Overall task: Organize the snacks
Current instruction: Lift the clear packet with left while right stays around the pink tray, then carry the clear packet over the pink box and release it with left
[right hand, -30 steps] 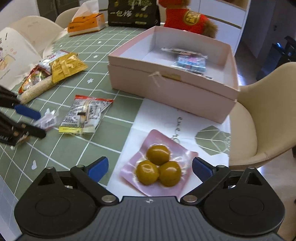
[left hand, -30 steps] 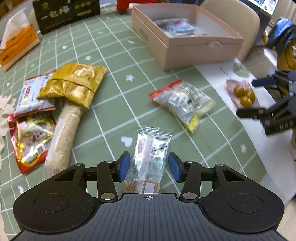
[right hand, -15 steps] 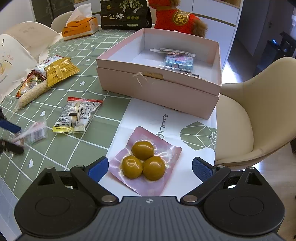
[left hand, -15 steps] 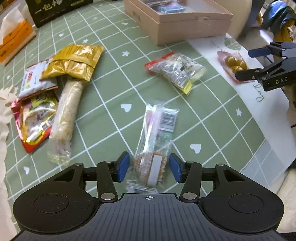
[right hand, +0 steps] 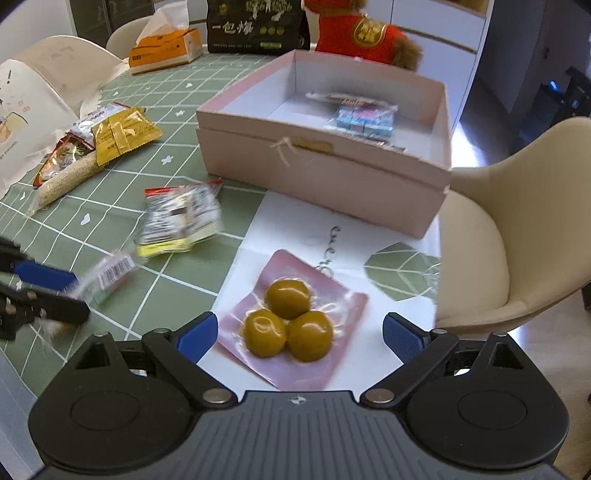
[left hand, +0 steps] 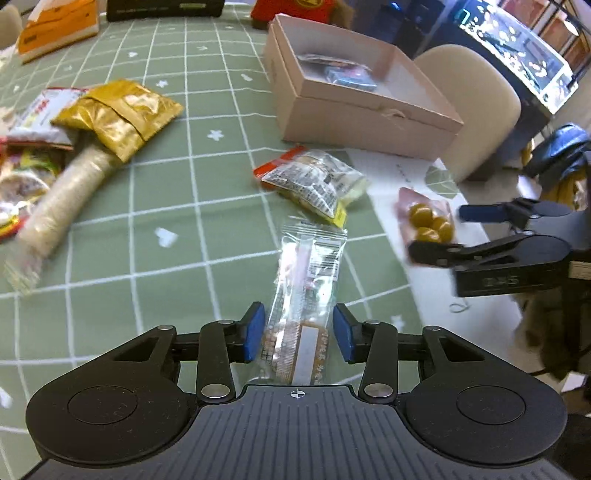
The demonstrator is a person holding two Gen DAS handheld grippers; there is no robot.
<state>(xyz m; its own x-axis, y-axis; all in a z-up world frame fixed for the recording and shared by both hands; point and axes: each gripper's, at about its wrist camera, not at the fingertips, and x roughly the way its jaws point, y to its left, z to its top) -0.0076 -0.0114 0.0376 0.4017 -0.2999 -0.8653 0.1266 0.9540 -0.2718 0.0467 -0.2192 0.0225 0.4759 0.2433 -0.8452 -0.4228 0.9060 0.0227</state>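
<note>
- Step in hand, as I read it: picking up loose snacks to go in the pink box [left hand: 369, 110].
- Left gripper [left hand: 298, 334]: jaws closing; clear packet [left hand: 306, 288] lies between the pads, near end under them, rest running forward. Pads not yet pressing.
- Right gripper [right hand: 299, 338]: spread wide, holding nothing; plum pack [right hand: 291, 317] sits between its fingers on the white paper.
- Next calls for: firm pinch on the packet, lift, carry forward and right to the box.

Legible text: large characters "一包梅" on the black bag [right hand: 255, 26] at the table's far edge; other print unreadable.
</note>
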